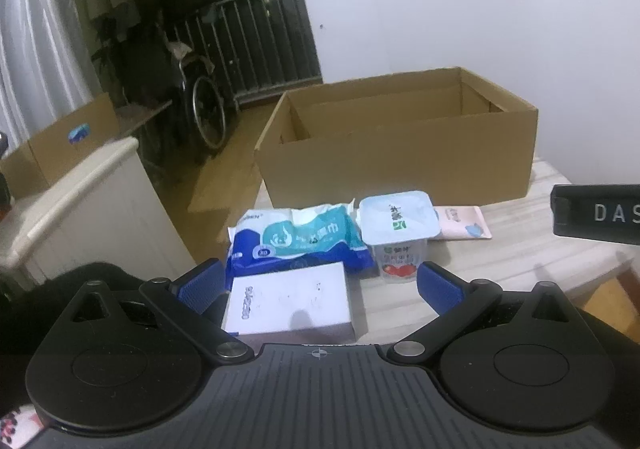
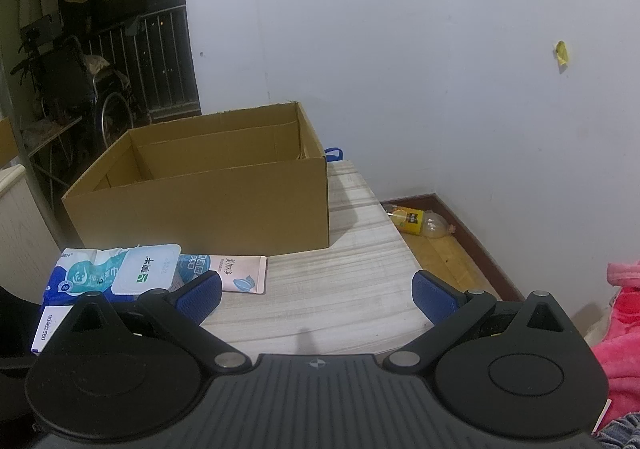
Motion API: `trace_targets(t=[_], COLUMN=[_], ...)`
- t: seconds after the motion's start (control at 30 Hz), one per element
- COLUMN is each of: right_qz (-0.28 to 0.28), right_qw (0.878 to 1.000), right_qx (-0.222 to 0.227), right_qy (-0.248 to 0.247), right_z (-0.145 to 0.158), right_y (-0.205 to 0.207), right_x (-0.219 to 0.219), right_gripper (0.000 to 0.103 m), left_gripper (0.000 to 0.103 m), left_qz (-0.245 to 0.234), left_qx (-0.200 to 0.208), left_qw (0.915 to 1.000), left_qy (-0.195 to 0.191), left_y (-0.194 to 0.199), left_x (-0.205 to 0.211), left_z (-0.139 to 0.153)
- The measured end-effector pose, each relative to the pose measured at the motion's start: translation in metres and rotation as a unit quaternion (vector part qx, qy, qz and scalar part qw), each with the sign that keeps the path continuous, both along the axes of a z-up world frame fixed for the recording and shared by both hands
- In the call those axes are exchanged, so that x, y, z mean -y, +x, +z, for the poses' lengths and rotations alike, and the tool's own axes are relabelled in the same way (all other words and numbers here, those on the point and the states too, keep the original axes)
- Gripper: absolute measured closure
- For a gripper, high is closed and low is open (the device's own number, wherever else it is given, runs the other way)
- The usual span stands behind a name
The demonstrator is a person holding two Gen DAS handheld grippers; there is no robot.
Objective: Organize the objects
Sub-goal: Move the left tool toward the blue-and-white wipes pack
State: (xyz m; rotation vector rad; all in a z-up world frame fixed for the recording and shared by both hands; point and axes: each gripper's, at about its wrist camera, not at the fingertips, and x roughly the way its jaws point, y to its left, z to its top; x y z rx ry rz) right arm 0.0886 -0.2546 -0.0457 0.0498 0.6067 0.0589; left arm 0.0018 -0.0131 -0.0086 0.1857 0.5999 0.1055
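Note:
An open cardboard box stands at the back of the pale wooden table. In front of it lie a blue-and-white tissue pack, a yogurt cup, a pink sachet and a white box. My left gripper is open, with the white box between its blue fingers. My right gripper is open over bare table, right of the objects.
A second cardboard box sits on a white cabinet to the left. A wheelchair and a railing stand behind. A plastic bottle lies on the floor right of the table. Pink cloth lies at the far right.

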Motion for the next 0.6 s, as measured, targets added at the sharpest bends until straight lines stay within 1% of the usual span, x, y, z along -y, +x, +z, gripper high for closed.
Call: trace_targets(t=[0.23, 0.6], right_qz=[-0.001, -0.001], right_qw=[1.000, 1.000], right_qx=[0.000, -0.001], right_qy=[0.000, 0.001], right_z=[-0.0001, -0.0001], right_y=[-0.0001, 0.0000], right_x=[0.0000, 0.0003], right_gripper=[0.000, 0.000], left_gripper=[0.000, 0.000], left_qz=[0.018, 0.022], left_qx=[-0.009, -0.018], left_qw=[0.9996, 0.9995], left_qy=[-0.020, -0.011], left_y=[0.0023, 0.0038], left_x=[-0.0077, -0.0061], left_z=[-0.0012, -0.0030])
